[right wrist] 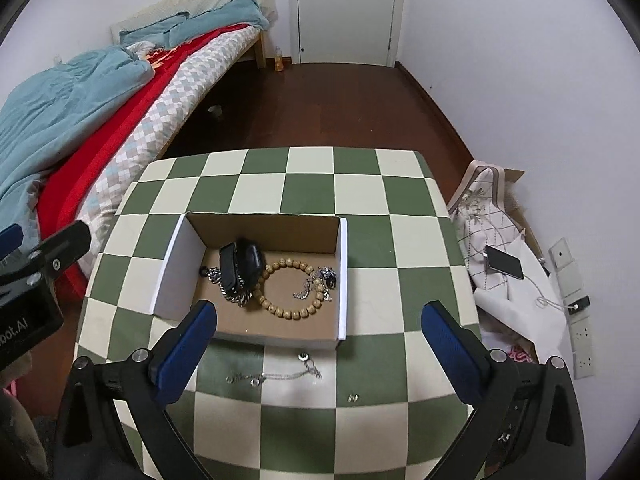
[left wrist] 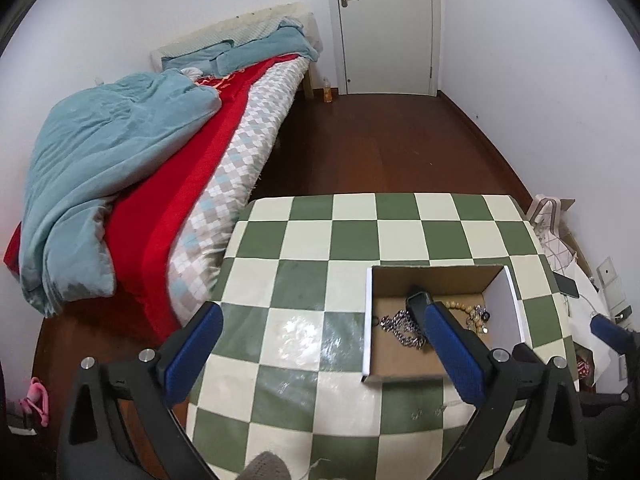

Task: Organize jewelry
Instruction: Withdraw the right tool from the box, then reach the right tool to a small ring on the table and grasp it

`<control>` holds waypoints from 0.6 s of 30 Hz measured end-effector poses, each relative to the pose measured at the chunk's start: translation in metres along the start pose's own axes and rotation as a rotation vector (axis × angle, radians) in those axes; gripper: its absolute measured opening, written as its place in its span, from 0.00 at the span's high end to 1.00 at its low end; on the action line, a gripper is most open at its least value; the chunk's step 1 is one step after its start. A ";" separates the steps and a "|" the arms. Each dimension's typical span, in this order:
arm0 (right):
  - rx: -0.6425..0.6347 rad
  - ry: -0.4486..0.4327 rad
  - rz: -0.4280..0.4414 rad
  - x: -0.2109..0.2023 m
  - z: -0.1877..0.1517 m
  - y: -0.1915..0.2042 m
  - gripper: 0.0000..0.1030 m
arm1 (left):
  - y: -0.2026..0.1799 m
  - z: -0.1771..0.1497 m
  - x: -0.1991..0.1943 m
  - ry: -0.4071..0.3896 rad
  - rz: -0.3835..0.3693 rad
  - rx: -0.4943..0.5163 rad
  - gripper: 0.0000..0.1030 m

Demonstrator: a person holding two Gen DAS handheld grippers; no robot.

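Observation:
An open cardboard box (right wrist: 176, 264) (left wrist: 516, 300) sits on the green-and-cream checked table (right wrist: 360, 184) (left wrist: 312, 240). Inside lie a black watch (right wrist: 240, 266), a silver chain (right wrist: 236, 298) (left wrist: 402, 328), a wooden bead bracelet (right wrist: 288, 290) and a small silver piece with a dark charm (right wrist: 326, 276). On the table in front of the box lie a thin silver necklace (right wrist: 276, 374) and a tiny stud (right wrist: 352, 398). My right gripper (right wrist: 320, 344) is open above the box's near edge, holding nothing. My left gripper (left wrist: 326, 344) is open left of the box, empty.
A bed (left wrist: 160, 168) with blue and red covers runs along the left. Dark wooden floor (left wrist: 380, 140) leads to a white door (left wrist: 384, 24). Right of the table a phone (right wrist: 504, 262) and cable lie on cloth and paper beside wall sockets (right wrist: 580, 332).

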State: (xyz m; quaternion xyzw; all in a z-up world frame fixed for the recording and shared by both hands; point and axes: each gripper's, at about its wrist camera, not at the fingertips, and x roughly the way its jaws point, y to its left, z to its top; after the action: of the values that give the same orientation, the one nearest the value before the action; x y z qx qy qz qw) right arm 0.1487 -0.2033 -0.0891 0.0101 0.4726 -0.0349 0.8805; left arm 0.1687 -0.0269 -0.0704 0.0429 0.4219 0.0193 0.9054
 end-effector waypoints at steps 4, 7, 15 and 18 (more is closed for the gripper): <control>0.009 -0.030 -0.011 -0.023 -0.006 -0.001 0.00 | 0.005 -0.008 -0.022 -0.024 -0.006 0.006 0.00; 0.022 -0.053 -0.015 -0.041 -0.010 -0.004 0.00 | 0.008 -0.013 -0.040 -0.050 -0.006 0.007 0.00; 0.065 -0.110 0.009 -0.082 -0.026 -0.010 0.00 | 0.014 -0.029 -0.078 -0.107 0.007 0.006 0.00; 0.096 -0.107 0.031 -0.086 -0.041 -0.017 0.00 | 0.015 -0.042 -0.083 -0.121 0.029 0.002 0.00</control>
State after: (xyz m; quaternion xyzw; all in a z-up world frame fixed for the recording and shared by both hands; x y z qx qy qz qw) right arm 0.0661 -0.2133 -0.0404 0.0578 0.4223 -0.0443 0.9035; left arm 0.0830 -0.0151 -0.0323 0.0511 0.3657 0.0296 0.9289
